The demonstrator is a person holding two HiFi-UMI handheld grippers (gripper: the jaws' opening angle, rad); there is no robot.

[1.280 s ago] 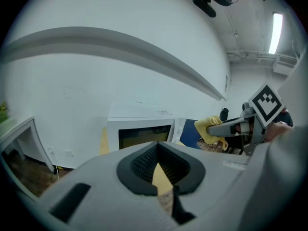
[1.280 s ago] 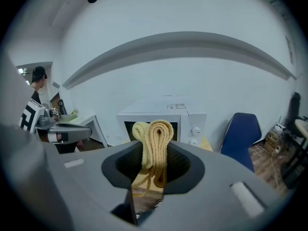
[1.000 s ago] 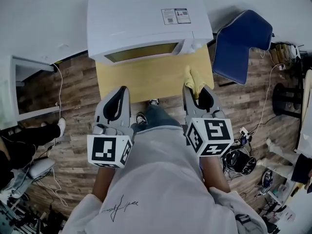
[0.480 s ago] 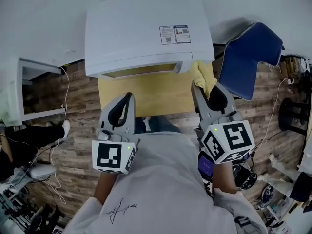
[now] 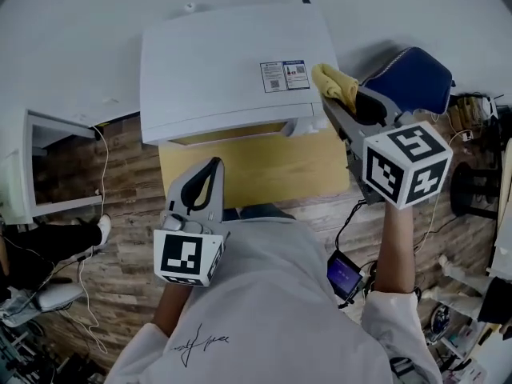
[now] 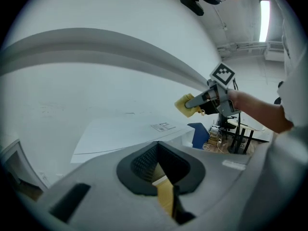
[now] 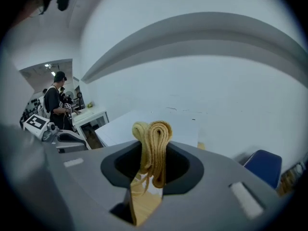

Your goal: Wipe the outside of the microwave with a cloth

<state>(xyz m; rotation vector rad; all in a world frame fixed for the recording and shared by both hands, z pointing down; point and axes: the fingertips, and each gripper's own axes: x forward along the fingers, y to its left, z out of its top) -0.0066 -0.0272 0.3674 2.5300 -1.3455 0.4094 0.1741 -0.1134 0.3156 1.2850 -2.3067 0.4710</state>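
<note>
folded yellow cloth (image 7: 154,138) in right gripper (image 7: 150,170)

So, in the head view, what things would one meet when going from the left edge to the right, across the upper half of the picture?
white shelf unit → microwave → yellow cloth → blue chair

Yellow table (image 5: 256,165), blue chair (image 5: 416,78), wood-plank floor (image 5: 128,190)
</note>
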